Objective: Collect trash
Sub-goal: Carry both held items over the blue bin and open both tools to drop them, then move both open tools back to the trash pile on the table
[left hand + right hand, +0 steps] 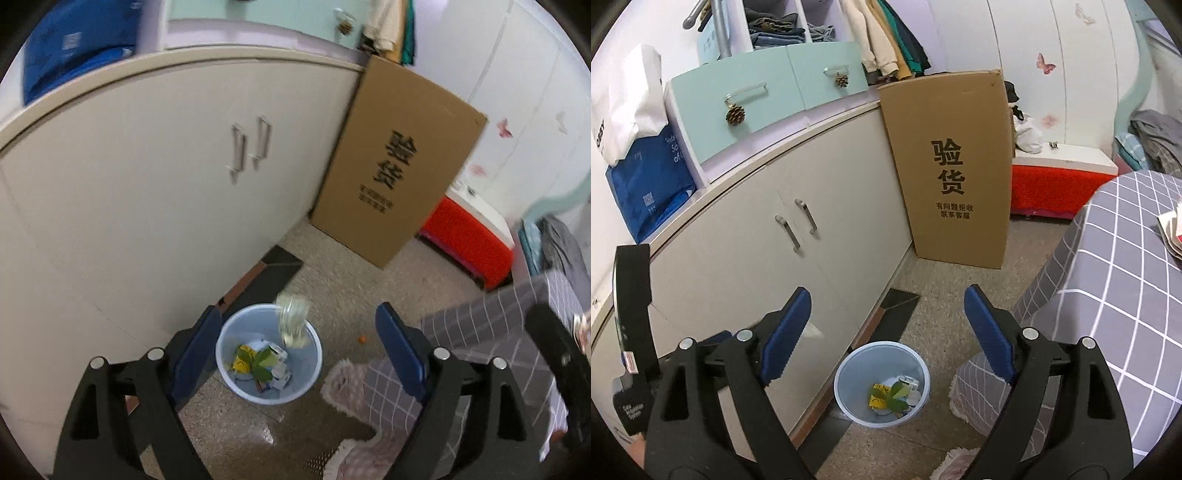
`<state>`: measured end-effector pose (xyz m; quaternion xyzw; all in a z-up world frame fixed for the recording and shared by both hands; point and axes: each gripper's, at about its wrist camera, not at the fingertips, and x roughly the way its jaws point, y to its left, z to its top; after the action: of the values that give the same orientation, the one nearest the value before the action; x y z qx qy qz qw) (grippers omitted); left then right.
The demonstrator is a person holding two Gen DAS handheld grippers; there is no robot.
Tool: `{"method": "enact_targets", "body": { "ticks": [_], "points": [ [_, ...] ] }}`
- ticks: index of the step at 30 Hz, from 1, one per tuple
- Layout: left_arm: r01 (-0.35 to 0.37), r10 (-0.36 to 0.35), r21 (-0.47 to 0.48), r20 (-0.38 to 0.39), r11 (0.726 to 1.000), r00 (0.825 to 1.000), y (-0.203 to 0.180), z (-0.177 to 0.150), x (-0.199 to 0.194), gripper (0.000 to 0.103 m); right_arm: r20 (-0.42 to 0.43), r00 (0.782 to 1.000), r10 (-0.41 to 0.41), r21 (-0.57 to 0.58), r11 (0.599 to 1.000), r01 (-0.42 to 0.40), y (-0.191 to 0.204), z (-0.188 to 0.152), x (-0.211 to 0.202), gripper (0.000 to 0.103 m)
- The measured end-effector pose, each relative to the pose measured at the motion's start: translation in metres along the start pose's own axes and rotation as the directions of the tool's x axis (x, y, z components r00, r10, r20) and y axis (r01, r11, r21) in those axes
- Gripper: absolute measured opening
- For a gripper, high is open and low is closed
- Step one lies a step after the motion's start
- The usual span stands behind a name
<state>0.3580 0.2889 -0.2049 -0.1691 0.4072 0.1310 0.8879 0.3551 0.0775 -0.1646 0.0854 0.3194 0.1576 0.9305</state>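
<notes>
Left wrist view: a blurred, clear, light-looking plastic piece (293, 322) drops free toward the bin (236, 387), both tongs (299, 354) (886, 332) spread empty.

Plastic bin (846, 373) glossy; cardboard box (960, 110) matt.

Even indoor light, heavy fisheye warp, left view motion-blurred

Soft diffuse room light, no hard shadows; a faint sheen on the cabinet doors (827, 258). Both views bend straight lines hard toward the rim, with black vignette corners. Left wrist view is smeared: the cabinet handles (251, 147) ghost double, the cardboard box (399, 162) print is soft, and a pale object (293, 325) over the bin (269, 354) is a streaked blur (identity unclear). Right wrist view is sharp, box text legible.
</notes>
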Motion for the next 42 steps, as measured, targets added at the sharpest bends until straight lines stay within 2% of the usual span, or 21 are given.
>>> {"method": "enact_targets", "body": {
  "ticks": [3, 6, 11, 20, 25, 29, 35, 41, 42],
  "points": [
    [0.023, -0.023, -0.022, -0.006, 0.999, 1.000, 0.001, -0.003, -0.008, 0.084, -0.008, 1.000, 0.002, 0.009, 1.000, -0.002, -0.004, 0.000, -0.003, 0.084],
    [-0.003, 0.003, 0.005, 0.012, 1.000, 1.000, -0.003, -0.007, -0.018, 0.084, -0.011, 1.000, 0.005, 0.020, 1.000, -0.005, -0.007, 0.001, -0.009, 0.084],
    [0.010, -0.010, -0.006, 0.026, 1.000, 1.000, -0.005, -0.010, -0.037, 0.084, -0.010, 1.000, 0.018, 0.021, 1.000, -0.018, -0.009, 0.003, -0.025, 0.084],
    [0.046, -0.048, 0.024, 0.080, 0.999, 0.996, -0.039, -0.020, -0.092, 0.084, 0.036, 0.999, 0.024, 0.052, 0.998, -0.026, -0.033, 0.012, -0.080, 0.084],
    [0.101, -0.111, 0.110, 0.091, 0.989, 0.990, -0.092, -0.034, -0.119, 0.084, 0.075, 0.997, -0.002, 0.081, 0.997, -0.004, -0.069, 0.017, -0.122, 0.084],
    [0.153, -0.169, 0.192, 0.066, 0.969, 0.983, -0.144, -0.051, -0.131, 0.084, 0.111, 0.993, -0.046, 0.124, 0.992, 0.032, -0.109, 0.019, -0.156, 0.085],
    [0.260, -0.263, 0.287, -0.031, 0.922, 0.964, -0.231, -0.082, -0.129, 0.084, 0.137, 0.977, -0.164, 0.182, 0.973, 0.138, -0.182, 0.016, -0.200, 0.086],
    [0.318, -0.301, 0.366, -0.104, 0.875, 0.948, -0.298, -0.110, -0.117, 0.084, 0.127, 0.959, -0.254, 0.265, 0.940, 0.214, -0.252, 0.006, -0.225, 0.087],
    [0.313, -0.293, 0.384, -0.111, 0.869, 0.950, -0.312, -0.115, -0.114, 0.084, 0.117, 0.958, -0.262, 0.275, 0.935, 0.222, -0.263, 0.006, -0.226, 0.087]
  ]
}}
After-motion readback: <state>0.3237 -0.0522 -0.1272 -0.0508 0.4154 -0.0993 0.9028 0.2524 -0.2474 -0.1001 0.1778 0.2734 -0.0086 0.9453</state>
